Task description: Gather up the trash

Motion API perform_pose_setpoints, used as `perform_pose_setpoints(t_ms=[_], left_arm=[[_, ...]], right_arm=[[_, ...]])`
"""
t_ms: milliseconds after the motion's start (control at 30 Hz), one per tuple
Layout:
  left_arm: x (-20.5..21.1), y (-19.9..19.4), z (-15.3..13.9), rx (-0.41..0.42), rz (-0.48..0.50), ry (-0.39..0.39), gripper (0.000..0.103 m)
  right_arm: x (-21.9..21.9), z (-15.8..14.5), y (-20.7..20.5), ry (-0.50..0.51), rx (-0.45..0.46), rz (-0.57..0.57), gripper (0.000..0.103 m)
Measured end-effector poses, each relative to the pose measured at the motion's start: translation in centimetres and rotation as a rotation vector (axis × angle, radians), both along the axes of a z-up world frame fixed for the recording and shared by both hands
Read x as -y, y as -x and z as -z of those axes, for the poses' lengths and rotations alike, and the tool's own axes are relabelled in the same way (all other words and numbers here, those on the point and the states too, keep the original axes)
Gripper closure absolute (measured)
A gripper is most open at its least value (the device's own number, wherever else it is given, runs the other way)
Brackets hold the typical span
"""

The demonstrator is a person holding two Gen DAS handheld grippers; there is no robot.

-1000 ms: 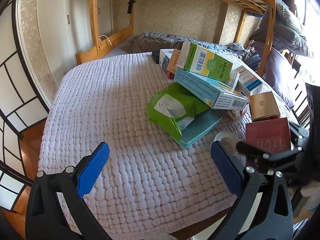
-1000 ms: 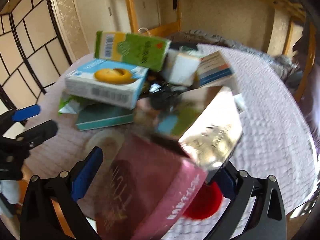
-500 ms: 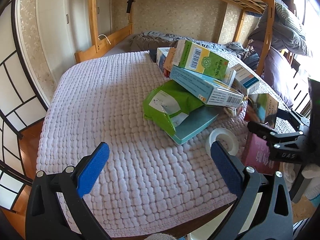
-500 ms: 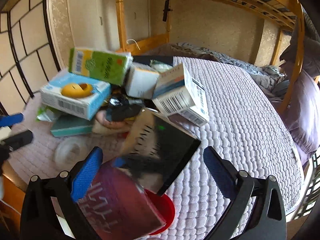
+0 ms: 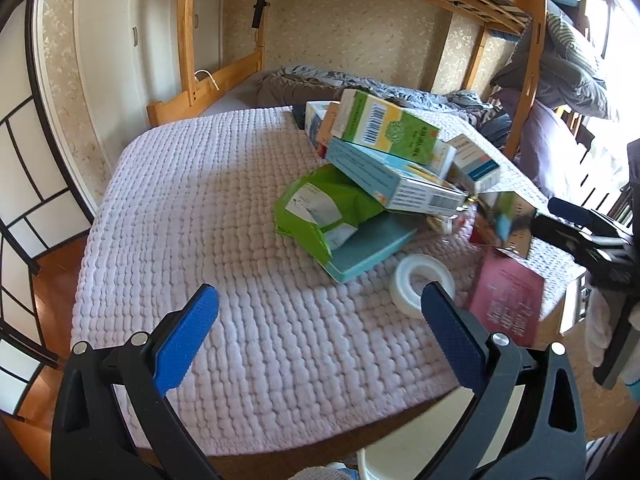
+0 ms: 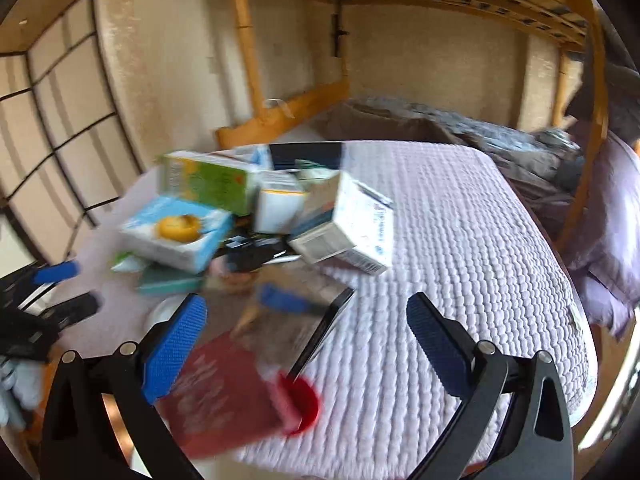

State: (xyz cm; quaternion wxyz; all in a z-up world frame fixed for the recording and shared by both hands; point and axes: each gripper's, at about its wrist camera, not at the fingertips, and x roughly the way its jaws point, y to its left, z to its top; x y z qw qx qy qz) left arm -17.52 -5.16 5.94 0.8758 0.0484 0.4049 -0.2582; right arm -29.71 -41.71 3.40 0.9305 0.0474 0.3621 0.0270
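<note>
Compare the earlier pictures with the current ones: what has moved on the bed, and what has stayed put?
The maroon box and the shiny box, lying flat at the edge of the cover a second ago, have tipped over it and now slide down towards the red container. The right tongs are open, gripping neither. The stacked cartons, green pouch, tape roll and open left tongs stayed as they were.

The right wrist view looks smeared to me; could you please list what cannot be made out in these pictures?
- Red box, right wrist view: motion blur hides its print and whether anything supports it.
- Reflective box, left wrist view: its mirror faces hide its own print.
- Red round object, right wrist view: blurred and partly behind the red box; unidentifiable.
- Tape roll, left wrist view: near side hidden by the left tool.
- Right tool: open, apparently holding nothing.
</note>
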Motion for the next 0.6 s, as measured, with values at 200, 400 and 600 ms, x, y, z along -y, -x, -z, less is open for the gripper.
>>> perform_pose_setpoints(t_ms=[200,400,600], left_arm=[[0.6,1.1,0.3,-0.032,0.032,0.020,0.001],[1.8,1.0,0.7,-0.059,0.061,0.042,0.001],[3.3,1.1,1.3,-0.057,0.113,0.005,0.001]], right_arm=[[-2.6,2.0,2.8,0.069,-0.086,-0.176,0.004],[-6.2,4.2,3.9,0.220,-0.100,-0.290,0.004],[-7.9,6.0,2.9,0.328,-0.124,-0.347,0.004]])
